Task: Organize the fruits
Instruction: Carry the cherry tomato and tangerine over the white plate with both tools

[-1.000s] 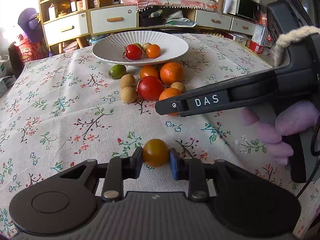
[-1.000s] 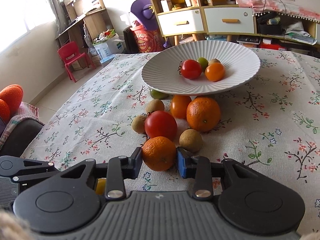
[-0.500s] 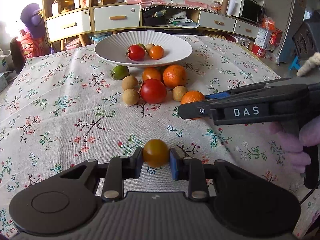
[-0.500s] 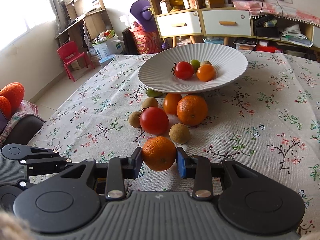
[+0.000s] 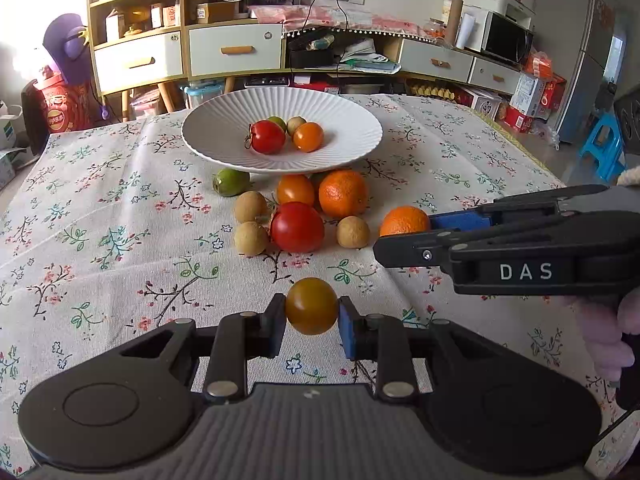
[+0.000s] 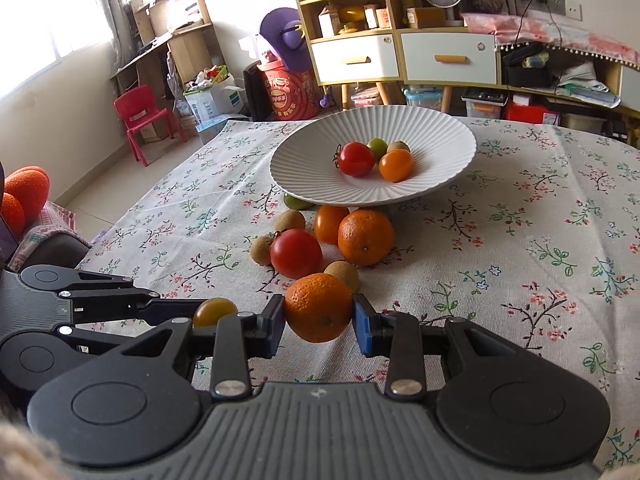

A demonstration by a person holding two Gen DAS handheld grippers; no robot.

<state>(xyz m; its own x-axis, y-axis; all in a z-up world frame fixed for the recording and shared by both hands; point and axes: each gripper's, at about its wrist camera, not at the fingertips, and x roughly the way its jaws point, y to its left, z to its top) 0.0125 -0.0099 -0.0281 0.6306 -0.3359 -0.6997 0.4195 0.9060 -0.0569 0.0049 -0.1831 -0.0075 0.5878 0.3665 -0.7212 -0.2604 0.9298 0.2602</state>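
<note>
Both tongs are closed on fruit: the left tongs [image 5: 312, 322] pinch a small amber-brown tomato [image 5: 311, 311] between their pads, and the right tongs [image 6: 319, 322] clamp a small orange [image 6: 319, 307]. Each fruit is held above the flowered cloth of the table [image 5: 100, 248], the two tongs side by side with the right pair reaching in from the right edge of the left wrist view. Beyond them, loose fruit sits in a cluster on the cloth: a large red tomato [image 5: 297, 227], a bigger orange [image 5: 343, 193], an orange tomato [image 5: 295, 189], three tan longans, one at [image 5: 352, 232], and a green lime [image 5: 231, 181] tucked at the plate's near edge. The white ribbed plate [image 5: 224, 128] stands farther back and holds a red tomato [image 5: 265, 137], a small orange tomato [image 5: 308, 137] and two small greenish fruits behind them.
</note>
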